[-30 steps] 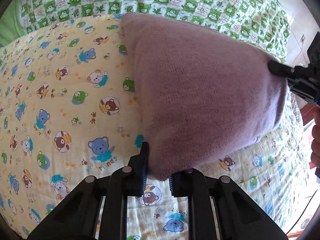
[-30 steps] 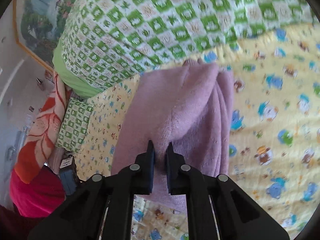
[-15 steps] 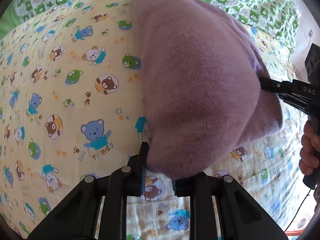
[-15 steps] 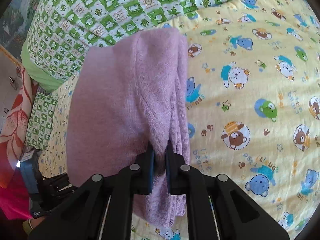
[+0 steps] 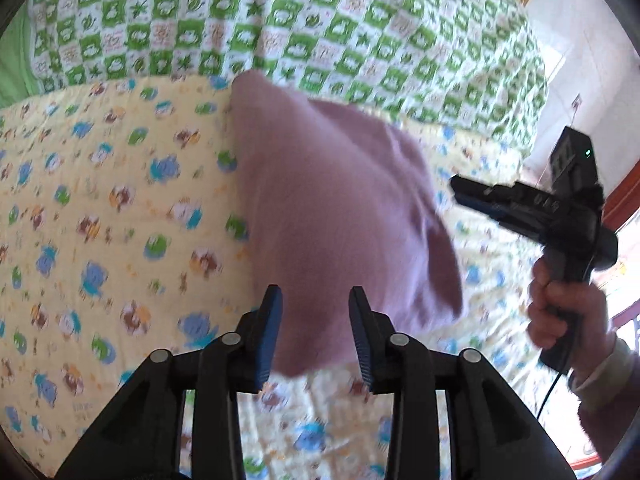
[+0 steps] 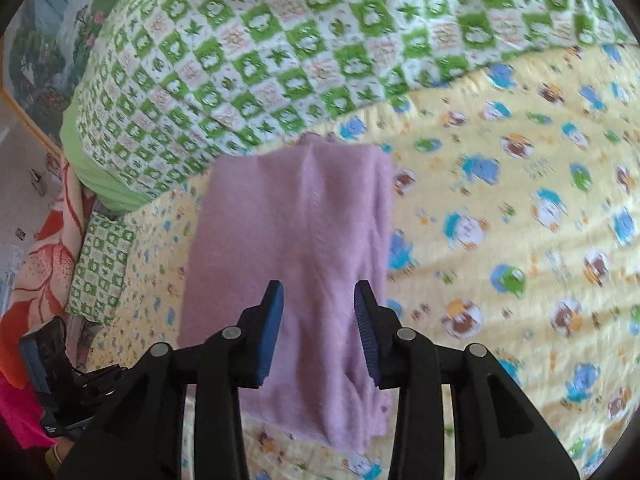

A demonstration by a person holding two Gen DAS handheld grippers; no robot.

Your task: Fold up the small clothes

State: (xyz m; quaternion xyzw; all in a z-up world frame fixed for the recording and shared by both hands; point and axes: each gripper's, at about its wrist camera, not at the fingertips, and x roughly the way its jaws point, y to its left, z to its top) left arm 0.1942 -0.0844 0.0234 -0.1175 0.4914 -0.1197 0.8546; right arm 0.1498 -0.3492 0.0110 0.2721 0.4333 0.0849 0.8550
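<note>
Soft mauve knitted garment [image 5: 340, 216] lies folded on the yellow bear-print quilt [image 5: 100, 220], light and floppy; corners offer best hold. Left gripper [image 5: 315, 330] and right gripper [image 6: 319, 328] have just been opening, pads clear of cloth.

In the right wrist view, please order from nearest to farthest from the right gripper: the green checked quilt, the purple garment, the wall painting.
1. purple garment, between the right gripper fingers.
2. green checked quilt, beyond it.
3. wall painting, far upper left.
</note>
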